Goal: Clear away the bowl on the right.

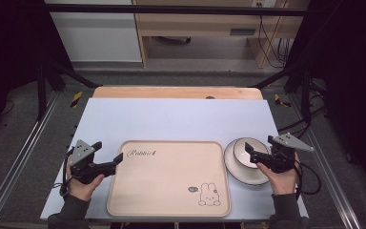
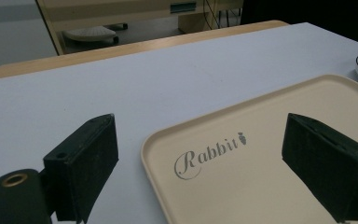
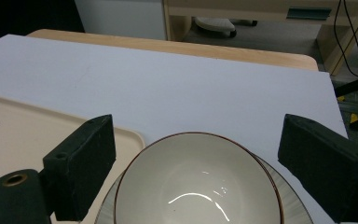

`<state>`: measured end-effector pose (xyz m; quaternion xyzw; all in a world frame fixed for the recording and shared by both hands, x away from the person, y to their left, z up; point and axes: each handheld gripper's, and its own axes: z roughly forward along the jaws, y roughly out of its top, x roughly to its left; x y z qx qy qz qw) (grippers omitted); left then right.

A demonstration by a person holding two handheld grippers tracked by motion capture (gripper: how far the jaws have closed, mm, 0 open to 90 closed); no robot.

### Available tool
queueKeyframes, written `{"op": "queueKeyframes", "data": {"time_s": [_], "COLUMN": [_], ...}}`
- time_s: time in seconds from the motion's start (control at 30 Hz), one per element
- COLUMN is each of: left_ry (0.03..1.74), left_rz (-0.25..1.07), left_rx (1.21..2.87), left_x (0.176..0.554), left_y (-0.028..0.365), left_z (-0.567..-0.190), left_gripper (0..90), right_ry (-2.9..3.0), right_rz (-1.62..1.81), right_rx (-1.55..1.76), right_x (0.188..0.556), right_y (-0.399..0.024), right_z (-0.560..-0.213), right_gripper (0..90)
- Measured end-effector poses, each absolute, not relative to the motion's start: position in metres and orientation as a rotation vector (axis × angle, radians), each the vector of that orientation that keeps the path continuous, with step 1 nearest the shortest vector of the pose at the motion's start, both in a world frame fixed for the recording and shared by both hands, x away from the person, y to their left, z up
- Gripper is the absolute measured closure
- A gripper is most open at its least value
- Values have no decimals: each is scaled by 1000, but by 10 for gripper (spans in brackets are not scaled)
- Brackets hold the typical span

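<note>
A beige tray (image 1: 169, 176) printed with "Rabbit" and a small bunny lies at the middle front of the table. To its right a white bowl (image 1: 240, 151) with a dark rim sits on a white plate (image 1: 233, 169). My left gripper (image 1: 109, 151) is open at the tray's far left corner; in the left gripper view its jaws (image 2: 200, 140) straddle that corner of the tray (image 2: 270, 154) without touching it. My right gripper (image 1: 259, 144) hangs open over the bowl's right side. In the right gripper view the bowl (image 3: 196, 186) lies between the wide jaws, on the plate (image 3: 293, 200).
A white sheet (image 1: 171, 119) covers the wooden table, with bare room behind the tray and bowl. Dark frame rails run down both sides. Beyond the far edge are the floor, a wooden desk and cables.
</note>
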<state>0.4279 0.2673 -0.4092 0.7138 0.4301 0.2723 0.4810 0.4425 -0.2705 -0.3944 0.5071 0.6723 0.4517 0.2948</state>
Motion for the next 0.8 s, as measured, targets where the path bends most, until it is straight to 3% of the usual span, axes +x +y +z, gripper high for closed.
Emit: {"op": "queueKeyframes", "data": {"time_s": [0.8], "left_ry": [1048], "left_rz": [664], "left_rx": [1748], "left_x": [428], "left_y": [267], "left_z": [-410], "left_gripper": [104], "right_ry": [1810], "right_rz": [1103], "right_rx": [1463], "right_x": [461], "right_y": [-288], "right_z": [-410], "right_gripper": [204]}}
